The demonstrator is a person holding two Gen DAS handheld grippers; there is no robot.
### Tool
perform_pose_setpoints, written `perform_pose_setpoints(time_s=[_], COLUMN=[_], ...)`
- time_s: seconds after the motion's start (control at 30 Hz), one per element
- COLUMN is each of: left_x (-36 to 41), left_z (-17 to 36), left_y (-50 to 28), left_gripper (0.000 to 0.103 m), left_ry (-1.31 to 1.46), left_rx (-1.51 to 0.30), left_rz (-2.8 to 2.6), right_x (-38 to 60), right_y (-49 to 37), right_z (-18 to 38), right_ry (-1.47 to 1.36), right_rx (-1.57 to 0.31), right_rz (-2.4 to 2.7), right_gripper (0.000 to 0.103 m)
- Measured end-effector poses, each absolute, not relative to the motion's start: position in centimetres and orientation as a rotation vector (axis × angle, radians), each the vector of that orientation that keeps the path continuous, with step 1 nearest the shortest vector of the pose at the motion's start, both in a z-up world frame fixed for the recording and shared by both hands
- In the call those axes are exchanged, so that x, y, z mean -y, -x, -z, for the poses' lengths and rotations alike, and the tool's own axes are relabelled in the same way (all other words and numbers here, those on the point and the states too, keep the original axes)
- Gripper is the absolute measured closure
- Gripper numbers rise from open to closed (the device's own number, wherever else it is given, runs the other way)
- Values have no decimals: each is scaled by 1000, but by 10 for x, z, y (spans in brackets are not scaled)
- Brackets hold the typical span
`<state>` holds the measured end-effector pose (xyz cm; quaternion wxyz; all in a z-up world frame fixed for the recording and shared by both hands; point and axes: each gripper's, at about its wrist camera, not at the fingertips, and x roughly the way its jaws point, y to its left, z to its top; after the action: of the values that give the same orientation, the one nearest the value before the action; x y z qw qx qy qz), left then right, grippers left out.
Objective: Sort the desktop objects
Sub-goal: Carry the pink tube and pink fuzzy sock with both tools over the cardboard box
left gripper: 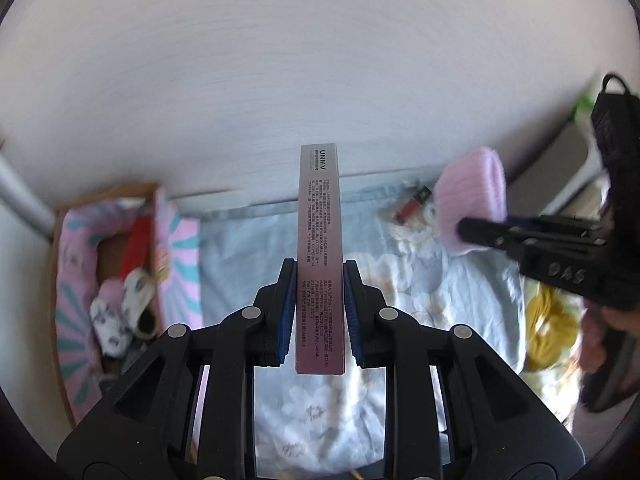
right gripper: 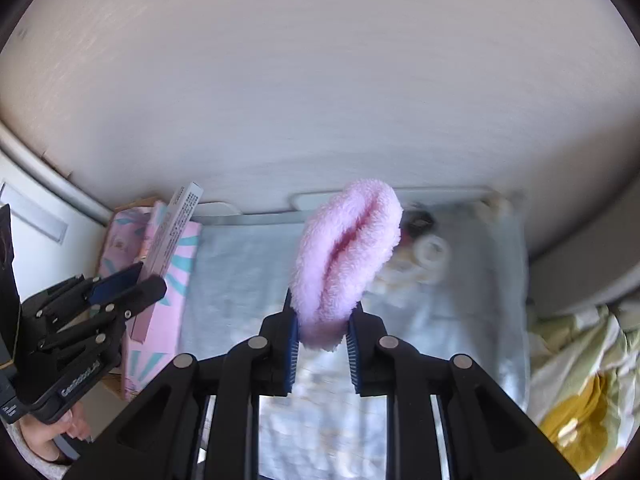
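- Left tongs [left gripper: 320, 312] clamped on a long flat box [left gripper: 320, 256]; long axis runs straight out along the fingers, printed narrow face up, centre of the left wrist frame.
- Right tongs [right gripper: 322, 346] pinching a folded pink fluffy sock [right gripper: 346, 256], held up centre of the right wrist frame; appears as pink blob at right in the left view.
- Both loads airborne above a pale blue floral cloth [left gripper: 420, 292]; surface under it looks like a bed, not a worktop.
- Key relation: cardboard bin [left gripper: 60, 264] with pink-teal lining sits lower left of the left view, left of both tongs. Left tongs nearer; the box tip already overlaps the bin in the right view.
- Likely next: swing left, drop in the bin.
- Count: one box, one pink sock in hand; patterned white socks [left gripper: 128, 304] in the bin, apparently two; one red item there, blurred.
- Small clutter [right gripper: 424, 248] at the far edge of the cloth: too blurred to count.
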<state>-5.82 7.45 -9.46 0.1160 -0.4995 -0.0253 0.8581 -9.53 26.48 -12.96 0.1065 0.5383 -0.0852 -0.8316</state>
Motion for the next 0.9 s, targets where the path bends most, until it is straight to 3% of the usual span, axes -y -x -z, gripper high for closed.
perform_pose_setpoints(time_s=[0.47,0.9], left_x=[60,116], left_z=[97,127], left_y=[8,-23], left_gripper=[83,83], left_ry=[1590,1700], left_rx=[291,445], left_rz=[-2747,-2747], right_x=[-82,16], right_y=[104,100], right_z=[129,151], right_ry=[-1447,-1464], right_rx=[-84,-245], right_rz=[2132,1947], right_gripper=[84,84])
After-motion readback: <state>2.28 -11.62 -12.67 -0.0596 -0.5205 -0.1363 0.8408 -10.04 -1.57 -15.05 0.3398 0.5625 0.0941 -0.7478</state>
